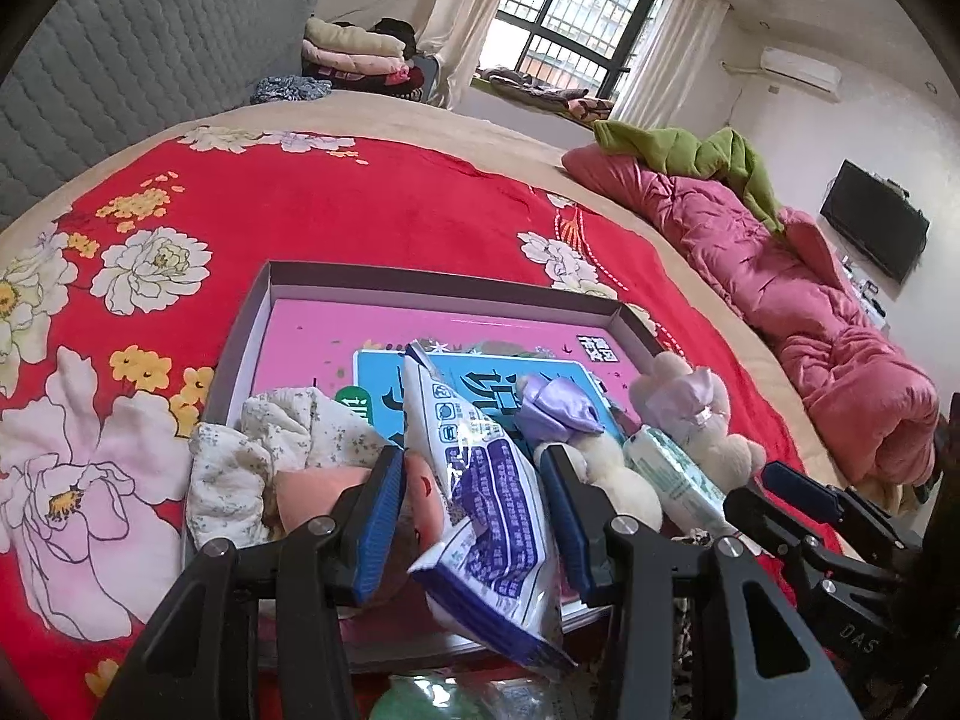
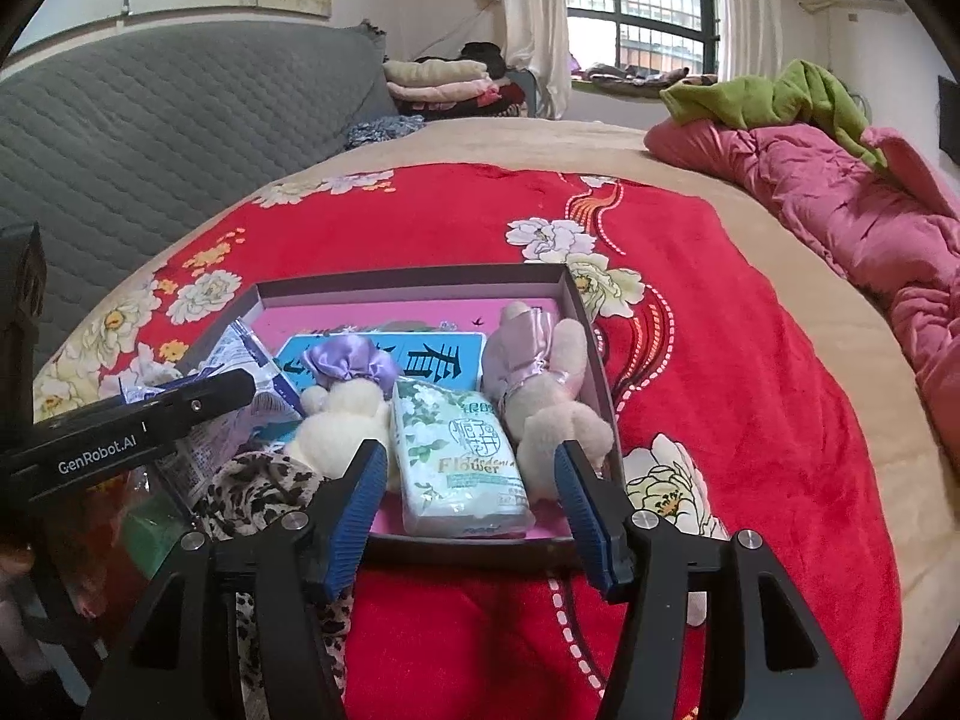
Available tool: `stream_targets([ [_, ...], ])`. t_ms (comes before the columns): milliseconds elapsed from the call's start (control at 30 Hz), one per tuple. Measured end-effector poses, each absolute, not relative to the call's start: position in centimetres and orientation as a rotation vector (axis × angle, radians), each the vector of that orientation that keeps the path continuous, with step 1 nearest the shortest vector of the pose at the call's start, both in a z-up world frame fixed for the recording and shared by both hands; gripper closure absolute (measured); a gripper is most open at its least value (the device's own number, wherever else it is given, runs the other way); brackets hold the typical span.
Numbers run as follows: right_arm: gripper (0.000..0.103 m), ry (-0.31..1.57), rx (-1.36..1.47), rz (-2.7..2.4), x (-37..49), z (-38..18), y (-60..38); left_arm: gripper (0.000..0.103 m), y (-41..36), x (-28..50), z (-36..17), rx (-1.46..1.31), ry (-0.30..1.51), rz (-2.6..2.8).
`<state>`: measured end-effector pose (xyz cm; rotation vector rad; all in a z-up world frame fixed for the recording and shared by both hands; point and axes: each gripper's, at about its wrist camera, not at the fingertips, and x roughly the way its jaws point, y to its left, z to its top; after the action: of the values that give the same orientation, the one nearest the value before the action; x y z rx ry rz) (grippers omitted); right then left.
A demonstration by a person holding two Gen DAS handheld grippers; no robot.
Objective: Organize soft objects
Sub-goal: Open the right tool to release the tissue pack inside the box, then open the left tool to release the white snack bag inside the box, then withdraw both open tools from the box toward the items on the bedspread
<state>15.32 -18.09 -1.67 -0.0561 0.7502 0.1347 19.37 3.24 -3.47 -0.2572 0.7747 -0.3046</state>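
A shallow box (image 1: 420,273) with a pink lining lies on the red flowered bedspread. My left gripper (image 1: 471,452) is shut on a blue-and-white plastic pack (image 1: 486,480), which is held tilted over the box's near left part. Behind it lie a flowered white cloth (image 1: 270,438) and a doll's face (image 1: 312,492). My right gripper (image 2: 469,449) stands open at the box's near edge. A green-flowered tissue pack (image 2: 462,462) lies in the box (image 2: 420,279) ahead of its pads, untouched. A cream plush bear (image 2: 342,408) with a purple bow and a pink plush bunny (image 2: 540,384) flank it.
A leopard-print cloth (image 2: 258,492) hangs over the box's near left corner, with something green (image 2: 150,534) beside it. A pink quilt (image 2: 840,210) and a green blanket (image 2: 774,96) lie along the bed's right side. The grey padded headboard (image 2: 150,138) is at the left, with folded clothes (image 2: 444,84) beyond.
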Motion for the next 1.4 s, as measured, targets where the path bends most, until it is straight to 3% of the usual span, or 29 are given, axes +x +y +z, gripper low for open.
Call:
stream_targets([
  [233, 0.043, 0.752, -0.057, 0.133, 15.3, -1.4, -18.2, 0.055, 3.4, 19.4, -3.3, -0.241, 0.771, -0.293],
  [400, 0.043, 0.748, -0.06, 0.129, 15.1, -1.2, -18.2, 0.047, 3.4, 19.0, -2.9, -0.235, 0.76, -0.291],
  [1067, 0.043, 0.711, -0.048, 0.148, 13.7, 0.3, -17.9, 0.046, 5.2, 14.6, -0.7, -0.265, 0.765, -0.373],
  [1400, 0.043, 0.701, -0.03, 0.134, 13.0, 0.8, -18.9, 0.046, 3.2, 15.0, -2.8, -0.237, 0.844, -0.415],
])
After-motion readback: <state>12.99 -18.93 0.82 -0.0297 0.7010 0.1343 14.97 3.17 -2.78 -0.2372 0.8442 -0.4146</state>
